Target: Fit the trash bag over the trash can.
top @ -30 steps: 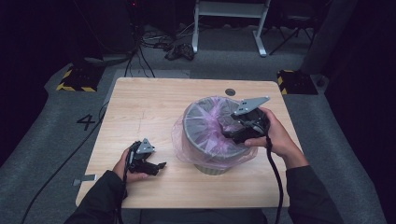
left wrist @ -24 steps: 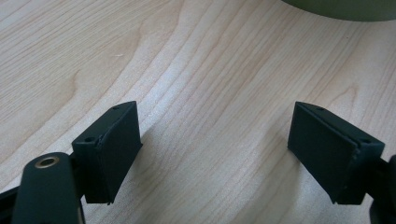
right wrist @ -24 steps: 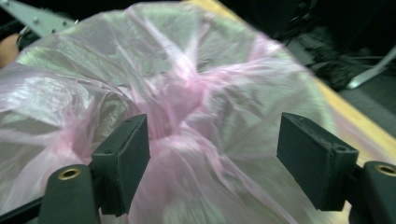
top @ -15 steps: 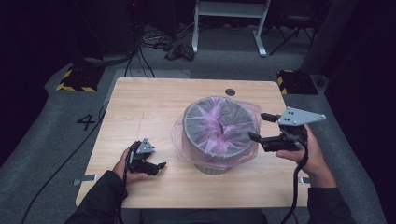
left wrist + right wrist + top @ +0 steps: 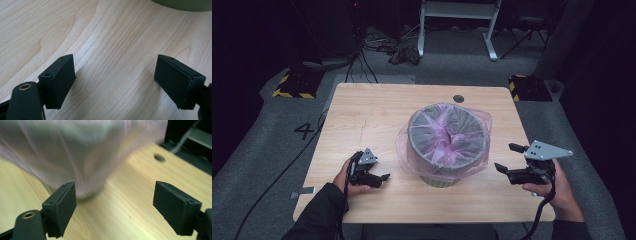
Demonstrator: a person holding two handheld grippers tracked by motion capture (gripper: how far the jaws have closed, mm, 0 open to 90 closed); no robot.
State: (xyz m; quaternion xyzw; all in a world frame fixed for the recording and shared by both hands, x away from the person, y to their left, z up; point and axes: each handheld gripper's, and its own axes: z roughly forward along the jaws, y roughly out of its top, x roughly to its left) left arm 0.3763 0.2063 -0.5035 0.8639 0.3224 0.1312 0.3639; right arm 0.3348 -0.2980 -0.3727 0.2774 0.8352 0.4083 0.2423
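A grey round bin stands mid-table, lined with a thin pink plastic bag that drapes over its rim and down its sides. My right gripper hovers to the right of the bin, near the table's right edge, pointing at it. Its jaws have just been opening and nothing is between them. In the right gripper view the blurred bag hangs ahead of the open right gripper. My left gripper rests on the table to the left of the bin, open. In the left gripper view the left gripper frames bare wood.
The light wooden table has a round cable hole behind the bin. The bin's base edges into the top of the left gripper view. Cables, a white stand and striped blocks lie on the floor beyond.
My right gripper has left the bin's rim and swung out to the right, toward the near edge and lower. Its jaws look wider. The left gripper has stayed put.
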